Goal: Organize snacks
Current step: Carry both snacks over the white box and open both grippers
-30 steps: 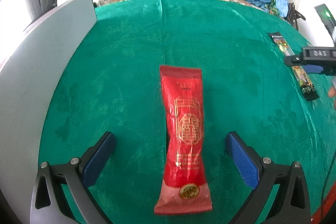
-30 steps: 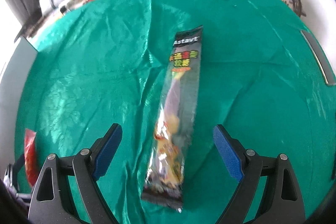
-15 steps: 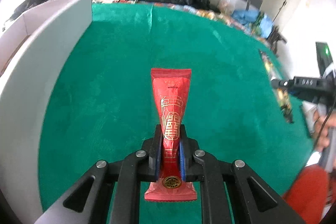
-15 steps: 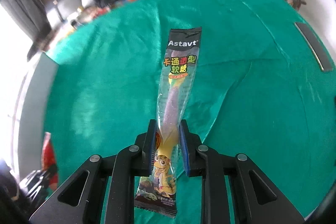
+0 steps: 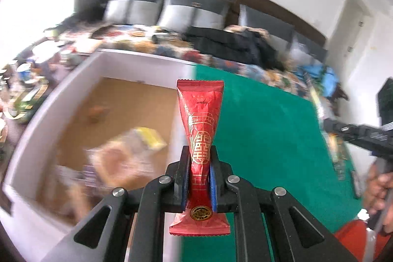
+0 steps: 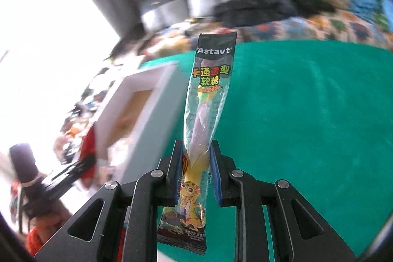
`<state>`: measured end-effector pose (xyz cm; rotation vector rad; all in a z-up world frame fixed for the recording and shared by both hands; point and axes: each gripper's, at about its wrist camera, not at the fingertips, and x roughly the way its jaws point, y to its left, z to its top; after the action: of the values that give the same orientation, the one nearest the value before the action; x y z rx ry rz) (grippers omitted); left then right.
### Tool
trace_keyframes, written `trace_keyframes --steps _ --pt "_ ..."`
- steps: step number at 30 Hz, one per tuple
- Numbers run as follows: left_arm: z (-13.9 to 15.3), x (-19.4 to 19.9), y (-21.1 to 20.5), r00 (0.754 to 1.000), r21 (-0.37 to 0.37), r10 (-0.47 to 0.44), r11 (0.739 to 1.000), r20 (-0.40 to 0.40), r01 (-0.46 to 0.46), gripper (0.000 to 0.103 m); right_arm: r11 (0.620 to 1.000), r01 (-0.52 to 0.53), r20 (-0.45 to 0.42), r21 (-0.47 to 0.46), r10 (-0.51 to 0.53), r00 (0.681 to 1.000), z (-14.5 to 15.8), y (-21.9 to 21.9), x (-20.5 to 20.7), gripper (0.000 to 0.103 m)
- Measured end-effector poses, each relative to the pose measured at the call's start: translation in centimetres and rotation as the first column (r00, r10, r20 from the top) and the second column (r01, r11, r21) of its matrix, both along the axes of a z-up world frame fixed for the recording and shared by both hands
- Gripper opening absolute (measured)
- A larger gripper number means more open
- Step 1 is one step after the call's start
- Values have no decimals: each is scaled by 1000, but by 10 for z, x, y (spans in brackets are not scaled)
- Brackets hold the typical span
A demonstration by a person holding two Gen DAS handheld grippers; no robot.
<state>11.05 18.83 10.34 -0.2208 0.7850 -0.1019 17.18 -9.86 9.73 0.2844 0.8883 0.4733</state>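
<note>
The candy pack [image 6: 208,100] carried the brand "Astavt" in white on its dark top band, Chinese characters in red, yellow and green below it, and a cartoon lizard near its lower end. The red pack [image 5: 200,136] bore a gold lattice emblem and a round gold seal; its small print was unreadable.

The left gripper [image 5: 199,176] was clamped on the red pack, which stood upright above the box [image 5: 137,60] wall. The right gripper [image 6: 196,171] was clamped on the candy pack, held upright over the green cloth [image 6: 307,114].

The box, white-walled with a brown floor, held blurred snack packs [image 5: 127,154]. Behind the cloth lay dark coats [image 5: 233,46] and grey cushions [image 5: 186,14]. Motion blur obscured the remaining clutter.
</note>
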Motion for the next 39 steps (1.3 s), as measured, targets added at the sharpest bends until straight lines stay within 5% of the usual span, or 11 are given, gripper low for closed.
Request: trace_keyframes --steps 5,11,13,15,19,23,27,29,32,39 --pt "-16 -6 84 987 57 146 988 -62 -143 13 988 -142 13 60 141 990 20 102 10 21" --pt "-46 -16 136 958 142 269 957 -103 -253 17 961 -266 -11 76 267 963 13 210 20 21" --pt "-54 -17 139 954 158 278 953 -109 -260 32 950 -306 -49 60 309 950 -4 238 25 28" --pt "-59 -22 139 950 182 294 945 -106 -272 81 919 -376 -142 117 390 910 -31 257 30 44" --pt "-52 -34 128 954 266 297 923 -36 -277 93 917 -391 -130 82 399 908 -47 250 21 52" --pt "-42 -43 106 954 323 299 902 12 -287 99 923 -376 -74 -82 370 926 -41 229 6 59" --pt "-24 -52 89 933 293 355 888 52 -354 100 906 -360 14 -222 372 928 -21 215 -9 61" --pt "-16 -58 86 910 257 408 874 78 -413 102 899 -347 47 -268 372 927 -9 215 -15 69" --pt "-7 -64 84 895 232 438 865 80 -444 102 897 -320 101 -305 364 926 1 207 -25 71" --pt "-1 -63 73 895 375 444 823 45 -427 102 902 -289 105 -321 337 936 1 208 -30 73"
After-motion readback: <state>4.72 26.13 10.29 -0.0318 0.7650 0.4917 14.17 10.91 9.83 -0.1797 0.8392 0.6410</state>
